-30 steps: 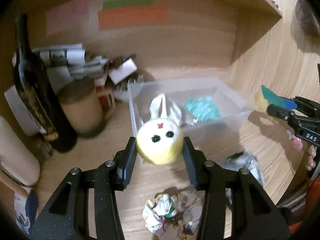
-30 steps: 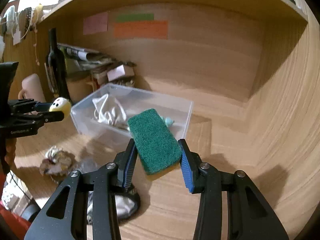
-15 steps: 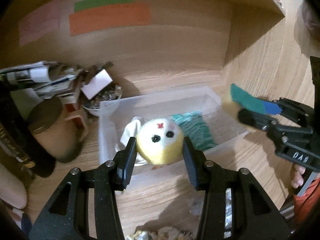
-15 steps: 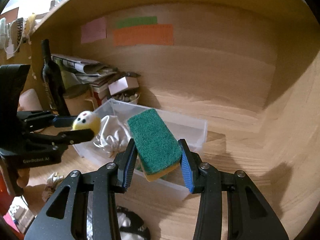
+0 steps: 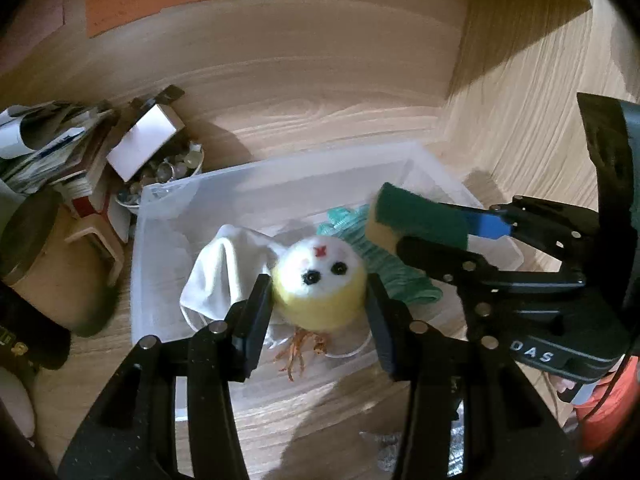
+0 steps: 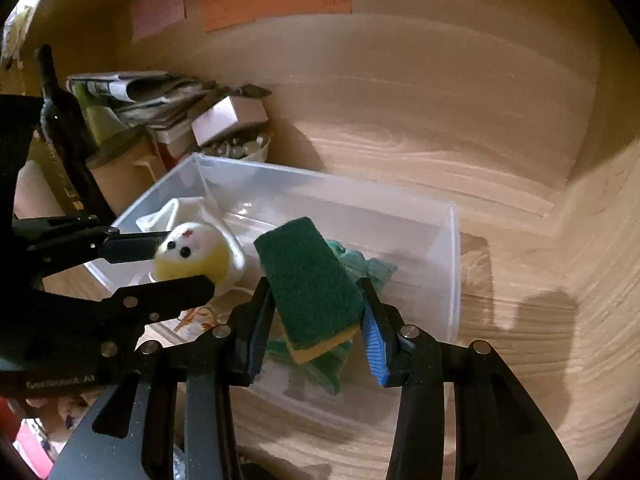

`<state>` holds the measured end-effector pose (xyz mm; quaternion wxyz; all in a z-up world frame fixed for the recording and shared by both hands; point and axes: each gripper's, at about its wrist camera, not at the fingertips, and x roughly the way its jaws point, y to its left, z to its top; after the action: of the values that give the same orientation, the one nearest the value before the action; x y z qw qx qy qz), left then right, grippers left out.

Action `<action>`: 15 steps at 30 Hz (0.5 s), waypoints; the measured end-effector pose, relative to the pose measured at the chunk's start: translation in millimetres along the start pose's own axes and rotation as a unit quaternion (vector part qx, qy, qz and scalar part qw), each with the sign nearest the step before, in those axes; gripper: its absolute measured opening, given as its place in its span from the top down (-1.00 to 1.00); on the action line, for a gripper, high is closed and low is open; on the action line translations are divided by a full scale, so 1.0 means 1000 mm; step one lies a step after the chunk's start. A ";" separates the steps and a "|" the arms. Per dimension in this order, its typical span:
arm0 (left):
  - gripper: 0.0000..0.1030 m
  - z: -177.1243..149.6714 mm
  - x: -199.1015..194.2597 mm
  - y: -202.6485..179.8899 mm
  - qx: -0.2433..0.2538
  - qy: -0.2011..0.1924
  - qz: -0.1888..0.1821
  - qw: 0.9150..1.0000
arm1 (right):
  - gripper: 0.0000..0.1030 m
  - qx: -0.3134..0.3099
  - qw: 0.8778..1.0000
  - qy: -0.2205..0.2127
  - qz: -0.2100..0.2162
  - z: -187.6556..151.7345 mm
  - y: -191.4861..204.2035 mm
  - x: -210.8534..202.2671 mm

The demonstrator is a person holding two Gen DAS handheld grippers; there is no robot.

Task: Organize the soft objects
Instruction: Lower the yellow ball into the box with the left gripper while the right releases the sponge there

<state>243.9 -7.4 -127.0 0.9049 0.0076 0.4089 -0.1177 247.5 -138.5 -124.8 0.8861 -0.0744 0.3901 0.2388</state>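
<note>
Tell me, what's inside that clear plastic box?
Inside the clear box lie a white cloth and a teal cloth. The chick toy and sponge, both held above, hide part of its floor.

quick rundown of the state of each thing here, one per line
left gripper: shut on the chick toy
yellow and white plush chick toy: held above the bin
right gripper: shut on the sponge
green and yellow sponge: held above the bin, tilted
clear plastic bin: open, no lid
white cloth: crumpled in the bin
teal knit cloth: bunched in the bin
</note>
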 end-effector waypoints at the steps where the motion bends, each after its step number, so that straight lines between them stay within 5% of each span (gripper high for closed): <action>1: 0.12 0.000 0.001 0.001 -0.001 0.001 -0.001 1.000 | 0.25 0.000 1.000 0.004 0.000 -0.001 0.000 0.003; 6: 0.03 0.000 0.005 0.002 -0.002 0.006 0.004 1.000 | 0.23 -0.006 1.000 0.011 -0.009 -0.002 0.001 0.007; 15: -0.25 -0.003 -0.014 0.008 -0.013 -0.017 0.003 1.000 | -0.09 -0.003 1.000 -0.003 -0.018 -0.002 0.002 -0.004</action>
<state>234.2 3.2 -118.8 0.9121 -0.0046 0.3949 -0.1099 243.1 -138.3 -123.1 0.8912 -0.0836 0.3855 0.2239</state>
